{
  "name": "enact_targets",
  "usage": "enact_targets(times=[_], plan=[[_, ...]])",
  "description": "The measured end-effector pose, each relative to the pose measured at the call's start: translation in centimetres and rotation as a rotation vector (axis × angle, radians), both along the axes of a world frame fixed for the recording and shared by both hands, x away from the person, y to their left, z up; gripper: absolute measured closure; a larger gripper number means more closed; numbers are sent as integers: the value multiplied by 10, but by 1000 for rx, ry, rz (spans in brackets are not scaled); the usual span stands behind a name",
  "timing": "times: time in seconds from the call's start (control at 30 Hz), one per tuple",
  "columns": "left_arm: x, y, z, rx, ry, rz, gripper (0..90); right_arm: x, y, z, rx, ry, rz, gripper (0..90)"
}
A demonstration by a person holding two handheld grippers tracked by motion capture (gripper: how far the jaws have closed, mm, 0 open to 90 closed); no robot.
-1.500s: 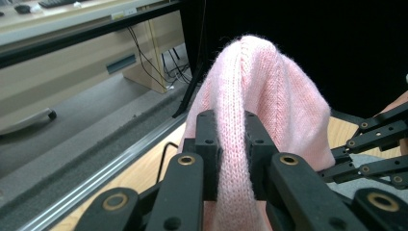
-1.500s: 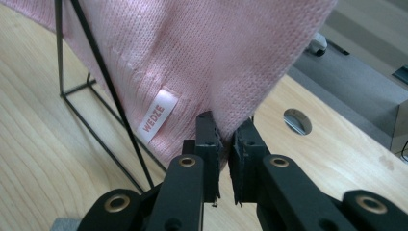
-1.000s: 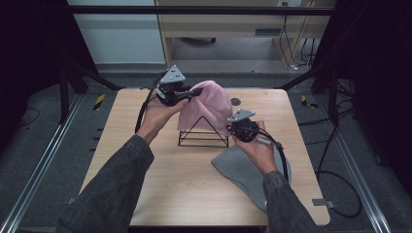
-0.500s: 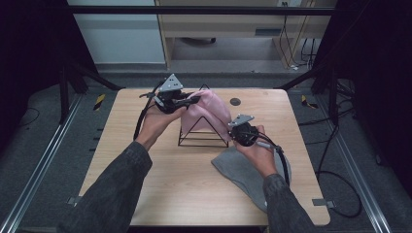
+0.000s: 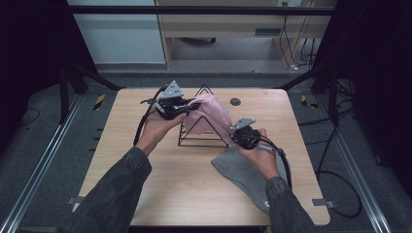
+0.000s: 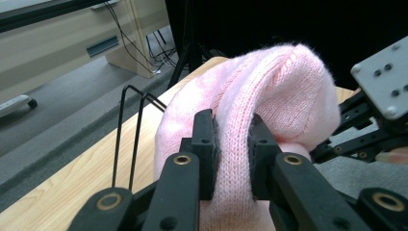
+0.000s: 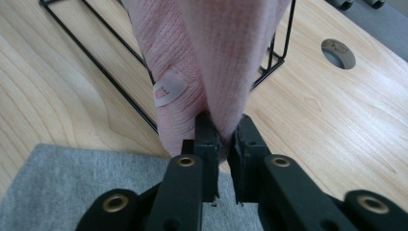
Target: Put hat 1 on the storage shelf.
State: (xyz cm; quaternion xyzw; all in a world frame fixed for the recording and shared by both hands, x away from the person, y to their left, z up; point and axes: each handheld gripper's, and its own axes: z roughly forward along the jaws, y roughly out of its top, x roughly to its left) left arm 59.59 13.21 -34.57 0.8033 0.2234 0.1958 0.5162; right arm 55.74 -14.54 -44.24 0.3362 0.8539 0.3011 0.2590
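High view: taking the black wire rack in the middle of the table as the landmark, the left gripper sits at the rack's upper left, level with its peak. Its fingers are clamped on one end of the pink knit hat, which drapes over the top of the rack and slopes down its right side. In the left gripper view the fingers press a thick fold of the pink knit between them, closed as far as the fabric lets them, with the rack's wire loops just to the left of the fold.

To the right of the rack, near its lower right corner, the right gripper grips the hat's lower edge. In the right gripper view its fingers are almost together, pinching a thin hem of the pink knit, with a small white label just to the left of the pinch. The jaws have just opened slightly with the hem still between them. A grey cloth lies flat on the table below and to the right of the rack, under the right hand.
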Motion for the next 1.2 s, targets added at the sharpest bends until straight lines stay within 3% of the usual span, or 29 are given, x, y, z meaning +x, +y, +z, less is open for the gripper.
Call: enact_targets(times=[0.17, 0.23, 0.3, 0.33, 0.43, 0.57, 0.63, 0.67, 0.7, 0.83, 1.0, 1.2], plan=[[-3, 4, 4, -22, -10, 8, 779, -7, -1, 17, 28, -33, -15, 588], [-4, 5, 7, -19, -16, 10, 779, -8, -1, 21, 34, -50, -12, 562], [-5, 6, 9, -17, -17, 12, 779, -12, -4, 38, 49, -92, -19, 486], [-5, 6, 10, -15, -20, 13, 779, -12, -4, 38, 49, -92, -19, 486], [-7, 4, 14, -14, -18, 8, 780, -16, -6, 59, 101, -139, -8, 451], [-9, -3, 18, -3, -23, -9, 780, -17, 7, 85, 133, -182, 35, 417], [-11, -7, 18, 6, -25, -22, 780, -15, 15, 94, 149, -190, 53, 440], [-12, -9, 17, 40, -34, -30, 780, -11, 24, 100, 139, -185, 78, 521], [-12, -9, 17, 40, -34, -30, 780, -11, 24, 100, 139, -185, 78, 521], [-12, -6, 14, 33, -27, -26, 775, -1, 35, 116, 119, -172, 81, 823], [-11, 2, 9, 22, -22, -11, 729, 3, 43, 131, 115, -170, 69, 836], [-20, 13, -1, -4, -32, 11, 435, 9, 49, 134, 102, -156, 58, 837]])
